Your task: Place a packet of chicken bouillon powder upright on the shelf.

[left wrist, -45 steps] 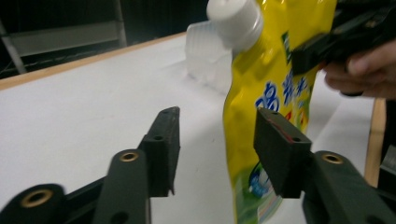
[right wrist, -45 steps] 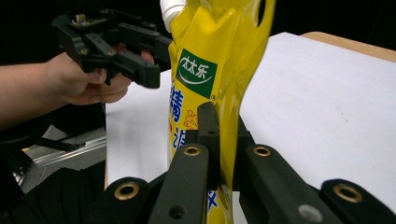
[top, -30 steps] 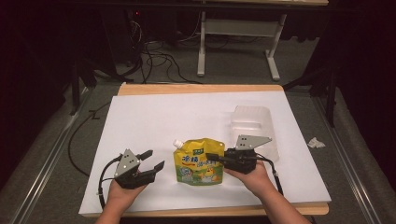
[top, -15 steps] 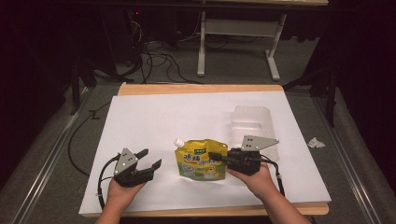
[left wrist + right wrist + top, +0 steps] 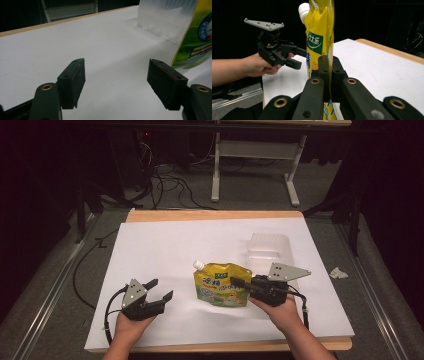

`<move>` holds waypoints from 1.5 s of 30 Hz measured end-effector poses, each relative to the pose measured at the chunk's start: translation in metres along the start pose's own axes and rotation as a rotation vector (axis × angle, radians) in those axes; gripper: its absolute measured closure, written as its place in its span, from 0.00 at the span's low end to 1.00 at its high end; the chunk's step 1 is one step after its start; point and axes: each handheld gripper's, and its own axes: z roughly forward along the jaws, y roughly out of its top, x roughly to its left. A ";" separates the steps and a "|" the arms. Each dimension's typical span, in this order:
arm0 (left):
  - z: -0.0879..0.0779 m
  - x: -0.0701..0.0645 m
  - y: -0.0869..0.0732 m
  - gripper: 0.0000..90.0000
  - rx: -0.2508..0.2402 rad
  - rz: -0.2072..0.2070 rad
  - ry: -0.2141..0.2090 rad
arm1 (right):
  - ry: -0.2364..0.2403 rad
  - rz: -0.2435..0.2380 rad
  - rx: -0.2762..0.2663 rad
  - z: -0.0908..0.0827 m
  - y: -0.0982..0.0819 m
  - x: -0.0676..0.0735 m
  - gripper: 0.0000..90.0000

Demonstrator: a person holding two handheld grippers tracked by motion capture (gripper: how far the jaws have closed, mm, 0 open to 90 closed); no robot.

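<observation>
Our left tool [image 5: 161, 290] hovers low over the white surface [image 5: 200, 245], jaws just opening wide, nothing between them. Right of it stands the yellow pouch [image 5: 220, 284], its edge pinched by our right tool [image 5: 239, 284].

Light falls from above onto the white paper-covered table top [image 5: 200, 245], which is evenly bright, while the floor and room around it sink into near black. The yellow printed spouted plastic pouch [image 5: 222, 285] casts only a soft, short shadow, and the high view is slightly grainy and soft. In the left gripper view the pouch edge and the clear ribbed plastic box [image 5: 165, 15] are blurred, and in the right gripper view the background is black.
</observation>
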 end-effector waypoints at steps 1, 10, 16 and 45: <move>0.000 0.000 0.000 0.34 -0.001 -0.001 0.002 | -0.006 -0.001 -0.001 -0.002 0.001 0.000 1.00; 0.001 0.000 0.000 0.30 0.004 -0.007 -0.001 | -0.041 0.000 -0.062 -0.017 0.012 -0.003 1.00; 0.002 0.000 -0.001 0.30 0.008 -0.005 -0.005 | -0.056 -0.007 -0.090 -0.028 0.020 -0.004 1.00; 0.001 -0.002 0.000 0.31 0.013 0.014 -0.019 | -0.336 0.002 -0.115 -0.088 0.041 -0.071 1.00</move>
